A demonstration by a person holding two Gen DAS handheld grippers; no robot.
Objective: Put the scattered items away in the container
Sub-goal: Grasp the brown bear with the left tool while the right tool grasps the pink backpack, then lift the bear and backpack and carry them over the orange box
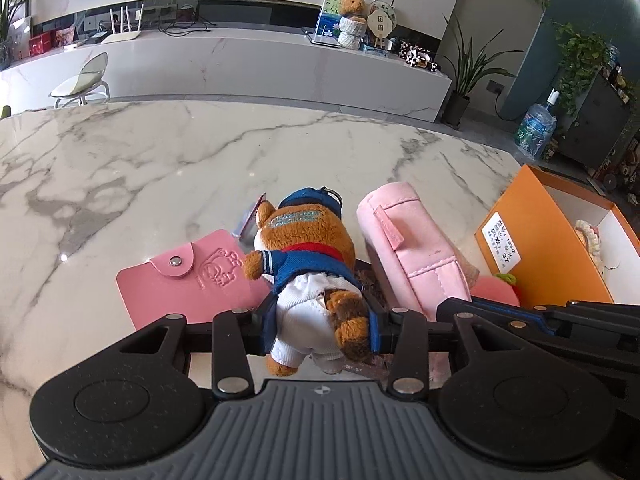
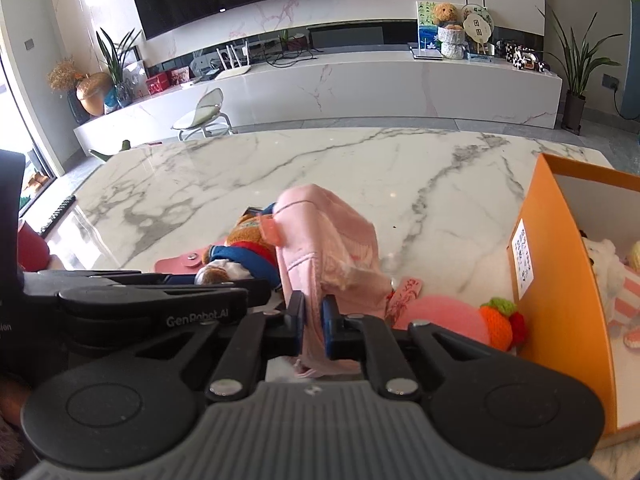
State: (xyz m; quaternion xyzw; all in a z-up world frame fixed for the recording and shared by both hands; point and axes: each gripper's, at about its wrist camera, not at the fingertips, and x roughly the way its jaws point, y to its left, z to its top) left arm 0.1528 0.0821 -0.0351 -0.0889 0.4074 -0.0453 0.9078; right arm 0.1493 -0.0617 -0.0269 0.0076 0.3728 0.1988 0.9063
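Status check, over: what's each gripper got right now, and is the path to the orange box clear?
Left hand-held gripper shut on plush bear. Right hand-held gripper shut on pink pouch. Orange box open at right; pink knitted toy lies before it.

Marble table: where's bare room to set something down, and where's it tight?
Bare: the table beyond the plush bear and pink pouch, and left of the pink card holder. Crowded: bear to orange box, both grippers, left and right, side by side.

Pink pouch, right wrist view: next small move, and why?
Probably lift it and carry it right, over the orange box. The right hand-held gripper is already shut on the pink pouch, the box is open beside it, and the knitted toy lies between them.
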